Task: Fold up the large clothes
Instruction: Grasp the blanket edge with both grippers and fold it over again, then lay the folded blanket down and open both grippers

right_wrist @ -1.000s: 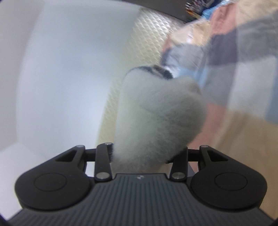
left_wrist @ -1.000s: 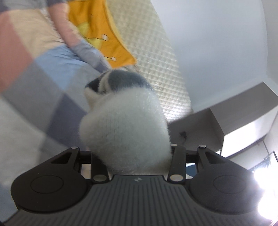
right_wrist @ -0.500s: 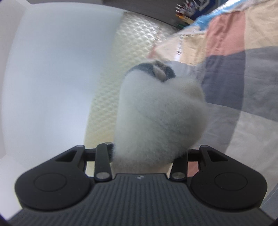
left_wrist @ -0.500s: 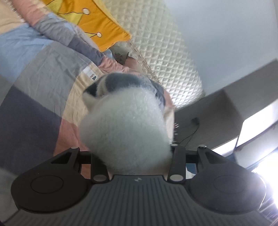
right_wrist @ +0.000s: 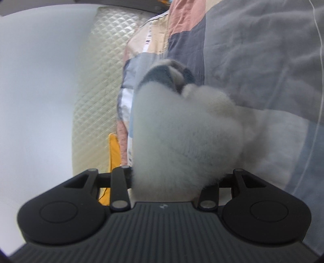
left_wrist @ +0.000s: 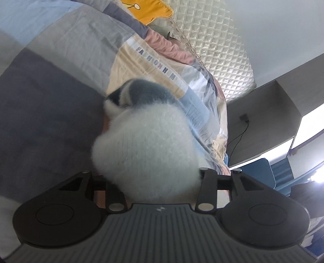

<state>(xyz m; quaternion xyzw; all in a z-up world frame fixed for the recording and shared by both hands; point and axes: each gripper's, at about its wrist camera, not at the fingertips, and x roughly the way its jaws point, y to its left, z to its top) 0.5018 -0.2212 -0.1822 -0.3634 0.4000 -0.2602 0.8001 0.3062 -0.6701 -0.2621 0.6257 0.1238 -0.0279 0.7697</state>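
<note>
Open room first: to the left of the left gripper (left_wrist: 149, 125), wide and flat across the patchwork quilt (left_wrist: 60, 70), in grey, dark grey and pale blue squares. To its right, less room: falls away at the quilt's edge toward a grey cabinet (left_wrist: 263, 113) with a dangling cable (left_wrist: 237, 139) and a blue chair (left_wrist: 261, 172). Bounded far off by a cream quilted headboard (left_wrist: 212, 40), with a yellow cushion (left_wrist: 149, 10) cut off at the top edge.

Clamped in both grippers: a fluffy white garment (left_wrist: 141, 153) with a dark blue-grey band, bunched into a thick wad between the jaws and held just above the quilt. Jaws of the left just eased a little wider, cloth between them. Same at the right gripper (right_wrist: 172, 121): gripping the wad, jaws just opened slightly. Bare pale wall to its left, rumpled grey quilt close on its right.

Hidden: the fingertips of both grippers, buried in fluff. Impossible to tell what kind of garment, or where its hem and sleeves lie. Soft and blurred throughout the right view, and partly veiled by something pale along its right edge.
</note>
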